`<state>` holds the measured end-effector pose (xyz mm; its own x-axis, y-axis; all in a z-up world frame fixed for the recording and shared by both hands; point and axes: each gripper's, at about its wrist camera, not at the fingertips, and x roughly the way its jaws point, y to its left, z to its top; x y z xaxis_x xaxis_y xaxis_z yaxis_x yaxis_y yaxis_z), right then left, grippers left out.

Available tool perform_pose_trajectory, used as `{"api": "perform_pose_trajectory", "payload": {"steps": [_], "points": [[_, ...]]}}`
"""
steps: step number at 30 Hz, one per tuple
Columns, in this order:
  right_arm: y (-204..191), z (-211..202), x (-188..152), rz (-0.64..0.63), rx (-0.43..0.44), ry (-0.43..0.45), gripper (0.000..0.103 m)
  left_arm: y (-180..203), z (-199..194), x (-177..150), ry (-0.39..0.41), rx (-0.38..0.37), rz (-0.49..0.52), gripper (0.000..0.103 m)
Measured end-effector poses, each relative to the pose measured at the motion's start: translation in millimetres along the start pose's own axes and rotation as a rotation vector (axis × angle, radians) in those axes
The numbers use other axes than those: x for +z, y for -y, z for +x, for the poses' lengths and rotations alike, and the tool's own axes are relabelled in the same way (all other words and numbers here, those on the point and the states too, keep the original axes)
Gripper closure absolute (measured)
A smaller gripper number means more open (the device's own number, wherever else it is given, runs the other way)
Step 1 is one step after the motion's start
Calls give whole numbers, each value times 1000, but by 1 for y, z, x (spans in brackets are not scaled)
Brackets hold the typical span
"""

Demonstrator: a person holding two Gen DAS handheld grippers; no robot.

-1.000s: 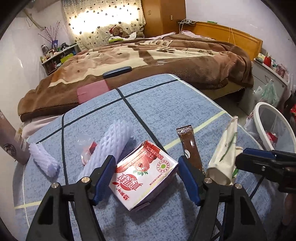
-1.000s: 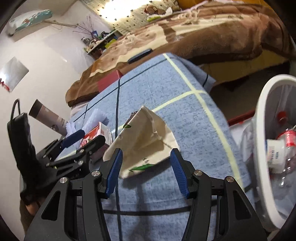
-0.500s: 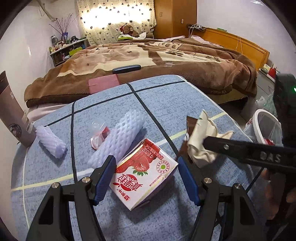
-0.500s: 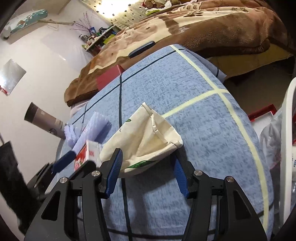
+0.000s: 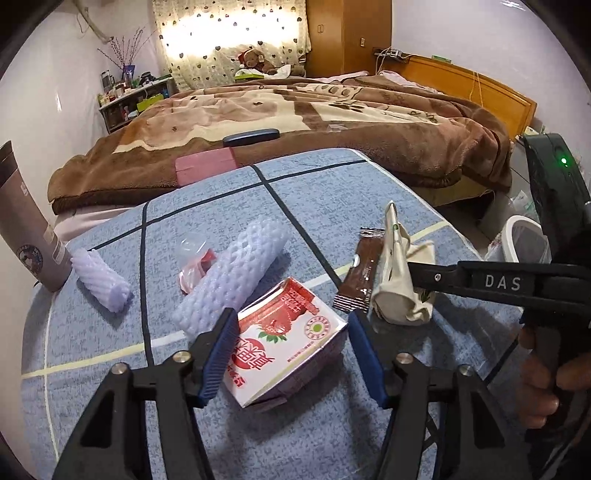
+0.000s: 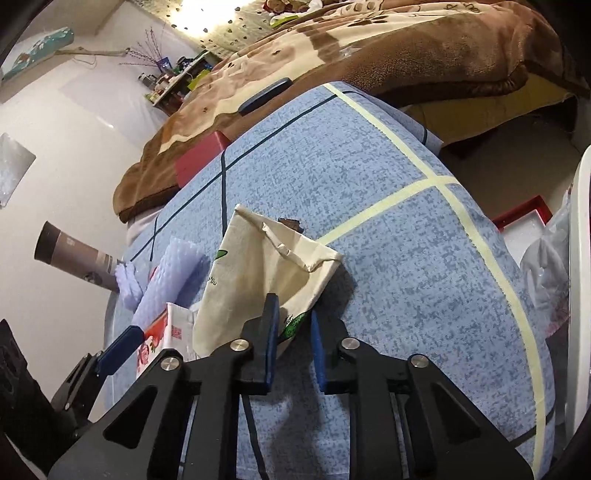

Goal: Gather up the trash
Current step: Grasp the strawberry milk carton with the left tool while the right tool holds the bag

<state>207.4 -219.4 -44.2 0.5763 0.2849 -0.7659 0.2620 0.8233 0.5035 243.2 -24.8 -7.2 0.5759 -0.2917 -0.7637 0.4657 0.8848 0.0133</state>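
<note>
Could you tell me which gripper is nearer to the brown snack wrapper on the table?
Right. The right gripper is shut on the cream paper bag lying against the brown snack wrapper. The left gripper is open around the strawberry milk carton, short of the wrapper.

a home bedroom: a bed [image 5: 332,122] under a brown blanket [image 5: 369,147] with a wooden headboard [image 5: 476,92], a teddy bear [image 5: 255,59] by the heart-print curtain [image 5: 229,33], a wooden wardrobe [image 5: 347,33] and a cluttered shelf [image 5: 129,96] beyond the tabletop's [image 5: 332,192] far edge.

Two close wrist views sharing the blue table [image 5: 332,192].
</note>
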Motion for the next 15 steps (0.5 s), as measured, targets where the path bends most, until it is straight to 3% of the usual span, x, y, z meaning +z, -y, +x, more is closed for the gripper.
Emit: {"api": "perform_pose_trajectory", "payload": {"steps": [3,7,10,15], "points": [[-3,-3,1,-22,7,2,95,2,-2,-1,-8,-33,1,51],[-8,-14,0,-77,-8,34,96,4,-3,-2,-10,-51,46,51],[-4,-15,0,-72,2,25,96,-2,-5,-1,-9,-52,49,33],[-1,-16,-2,-88,13,10,96,-5,1,-2,-33,-18,130,30]]}}
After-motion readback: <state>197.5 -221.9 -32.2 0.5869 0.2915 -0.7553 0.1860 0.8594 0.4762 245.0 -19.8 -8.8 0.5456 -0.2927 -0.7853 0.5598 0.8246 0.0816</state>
